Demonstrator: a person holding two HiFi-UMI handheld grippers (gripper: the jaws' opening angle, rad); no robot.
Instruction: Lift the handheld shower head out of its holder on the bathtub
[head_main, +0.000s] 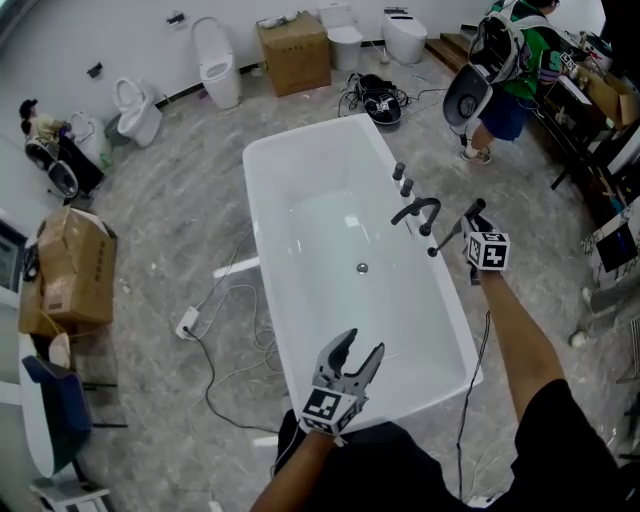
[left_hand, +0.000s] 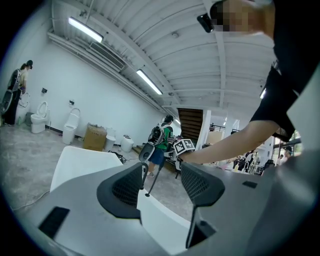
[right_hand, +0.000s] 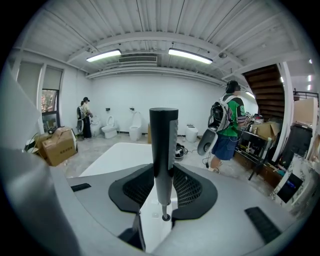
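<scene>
Right gripper (right_hand: 163, 186) pinching the upright shower head (right_hand: 164, 145) by its handle, narrow lower tip meeting the holder (right_hand: 165, 217) on the tub (head_main: 262, 160) rim near the tap (head_main: 418, 210), left gripper (head_main: 352, 358) spread, empty, over the tub's near end.

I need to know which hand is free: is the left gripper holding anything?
No, the left gripper has its jaws standing apart with nothing between them, only the bathtub rim beyond.

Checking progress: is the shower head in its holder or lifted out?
In. The shower head, held by the right gripper, has its lower end seated in the holder.
</scene>
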